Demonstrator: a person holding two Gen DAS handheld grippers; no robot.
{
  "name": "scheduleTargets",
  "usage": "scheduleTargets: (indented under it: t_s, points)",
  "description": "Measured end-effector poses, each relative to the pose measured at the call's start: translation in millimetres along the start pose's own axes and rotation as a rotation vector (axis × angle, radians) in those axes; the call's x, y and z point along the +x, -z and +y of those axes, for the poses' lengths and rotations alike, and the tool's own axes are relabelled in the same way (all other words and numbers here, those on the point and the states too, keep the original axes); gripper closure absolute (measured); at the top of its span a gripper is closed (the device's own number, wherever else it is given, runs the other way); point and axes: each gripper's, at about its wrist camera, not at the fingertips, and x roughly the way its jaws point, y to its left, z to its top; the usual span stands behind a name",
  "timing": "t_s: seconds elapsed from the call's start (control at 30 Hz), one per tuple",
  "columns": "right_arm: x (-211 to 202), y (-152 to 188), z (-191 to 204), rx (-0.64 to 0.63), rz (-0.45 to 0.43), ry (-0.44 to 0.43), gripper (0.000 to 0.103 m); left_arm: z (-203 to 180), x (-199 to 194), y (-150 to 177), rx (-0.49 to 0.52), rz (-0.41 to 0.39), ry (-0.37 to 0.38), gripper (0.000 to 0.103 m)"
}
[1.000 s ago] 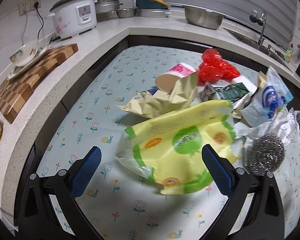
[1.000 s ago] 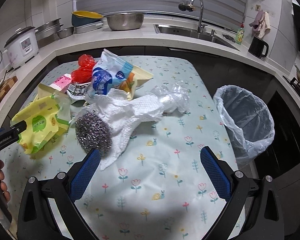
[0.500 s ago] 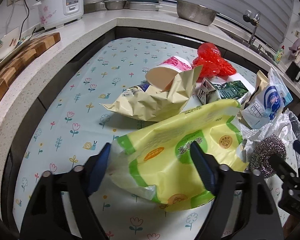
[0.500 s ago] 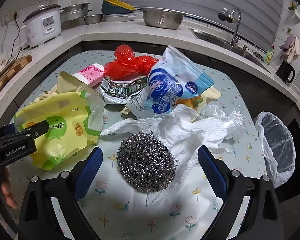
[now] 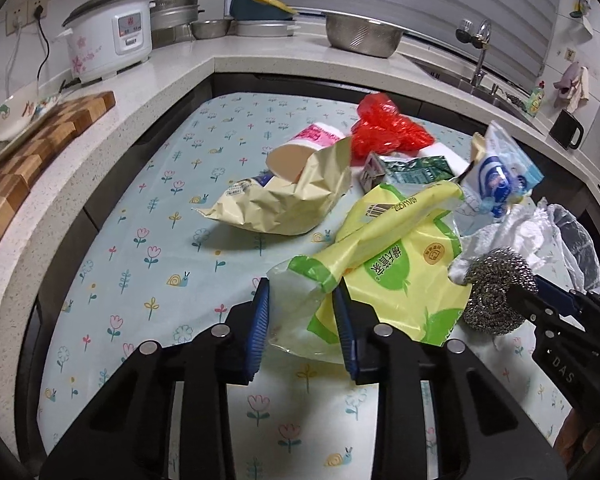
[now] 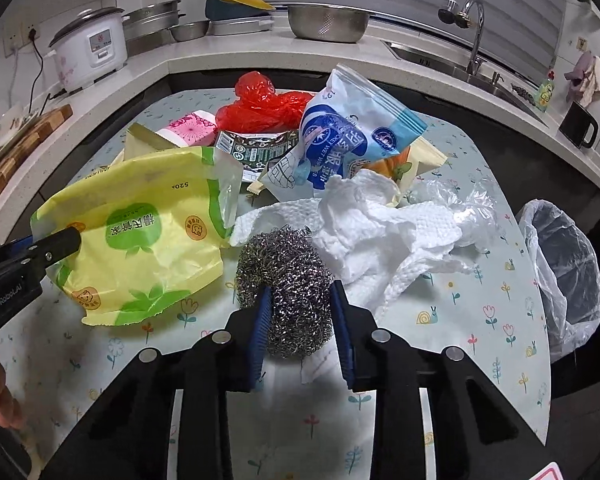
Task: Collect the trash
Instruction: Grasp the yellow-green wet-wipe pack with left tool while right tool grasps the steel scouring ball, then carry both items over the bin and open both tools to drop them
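My left gripper (image 5: 302, 316) is shut on the near corner of a yellow-green plastic bag (image 5: 392, 256), which also shows in the right wrist view (image 6: 140, 236). My right gripper (image 6: 300, 320) is shut on a steel wool scrubber (image 6: 288, 280); the scrubber also shows in the left wrist view (image 5: 496, 288). Behind them lie white paper towel (image 6: 380, 224), a blue wet-wipes pack (image 6: 340, 140), a red plastic bag (image 6: 264, 108), a beige crumpled bag (image 5: 288, 196) and a pink cup (image 5: 304, 148).
A bin lined with a clear bag (image 6: 560, 264) stands off the table's right edge. The flowered tablecloth (image 5: 148, 240) covers the table. The counter behind holds a rice cooker (image 5: 108, 44), metal bowls (image 5: 360, 36), a cutting board (image 5: 28, 160) and a sink (image 6: 460, 64).
Both grippers moved forward and shut: the left onto the corner of the yellow-green bag, the right onto the steel wool scrubber. The bag is pulled up and folded.
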Motion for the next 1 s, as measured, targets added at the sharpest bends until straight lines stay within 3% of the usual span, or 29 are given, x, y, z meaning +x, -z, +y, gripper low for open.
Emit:
scheduleTargets:
  t_s: [0.37,0.57,0.77,1.0]
  points:
    - [-52.8,2.5,-37.3,0.089,-0.099,-0.027,0.077,-19.1,-52.5,-12.3,0.002,-0.098,0.007,0.074]
    - [-79.4,1.7,-63.1,0.130,-0.159,-0.001,0.077,-43.0,-71.6,-21.0,0.023,-0.142,0.030,0.074]
    - [-94.1,5.6,-101.3,0.191,-0.189,0.049,0.077,-84.9,-77.8,-29.8,0.075,-0.163,0.084,0.074]
    - [-108.6,15.3,-161.1,0.273,-0.213,0.136,0.077,-160.1,-77.5,-37.2,0.167,-0.183,0.172,0.074]
